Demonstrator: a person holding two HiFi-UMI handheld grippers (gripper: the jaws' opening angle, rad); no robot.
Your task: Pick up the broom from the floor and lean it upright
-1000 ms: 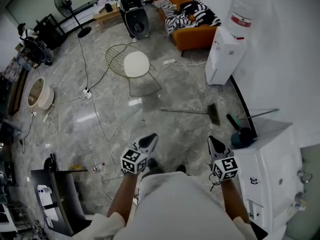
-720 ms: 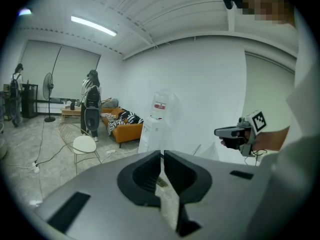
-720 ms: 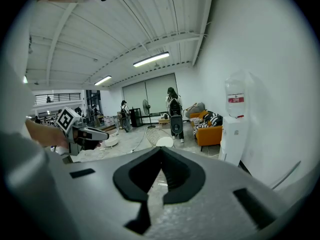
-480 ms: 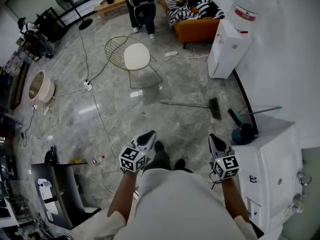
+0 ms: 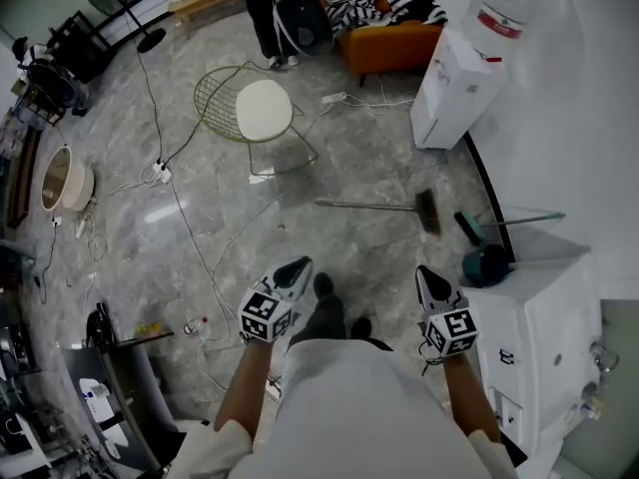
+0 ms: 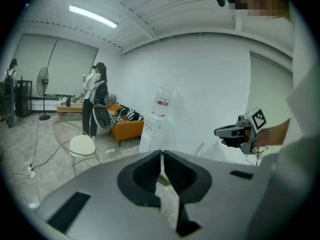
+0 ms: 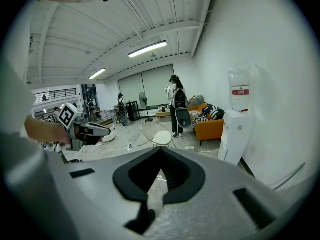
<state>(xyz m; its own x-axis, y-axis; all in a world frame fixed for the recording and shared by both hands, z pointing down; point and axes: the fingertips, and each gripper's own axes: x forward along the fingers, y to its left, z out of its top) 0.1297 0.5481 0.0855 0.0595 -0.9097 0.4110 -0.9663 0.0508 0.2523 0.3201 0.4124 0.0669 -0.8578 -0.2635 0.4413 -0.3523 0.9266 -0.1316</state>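
Observation:
The broom (image 5: 374, 207) lies flat on the grey marble floor, its thin handle pointing left and its dark brush head (image 5: 427, 213) to the right, near the wall. My left gripper (image 5: 298, 266) and right gripper (image 5: 423, 276) are held side by side in front of my body, well short of the broom and above the floor. Both are shut, with nothing between the jaws. In the left gripper view my left gripper (image 6: 161, 153) has its jaws touching, and the right gripper (image 6: 235, 131) shows beside it. The right gripper view shows my right gripper (image 7: 161, 149) the same way.
A wire chair (image 5: 262, 110) with a white seat stands beyond the broom. Cables (image 5: 190, 233) trail over the floor. A water dispenser (image 5: 451, 83) stands by the right wall. Right of me are a white appliance (image 5: 544, 317), a teal brush (image 5: 467, 229) and a dark dustpan (image 5: 484, 266). A person (image 5: 270, 3) stands at the back.
I have walked forward: the broom, chair and dispenser sit nearer in the head view. Both grippers keep their pose, shut. The person at the back has stepped left.

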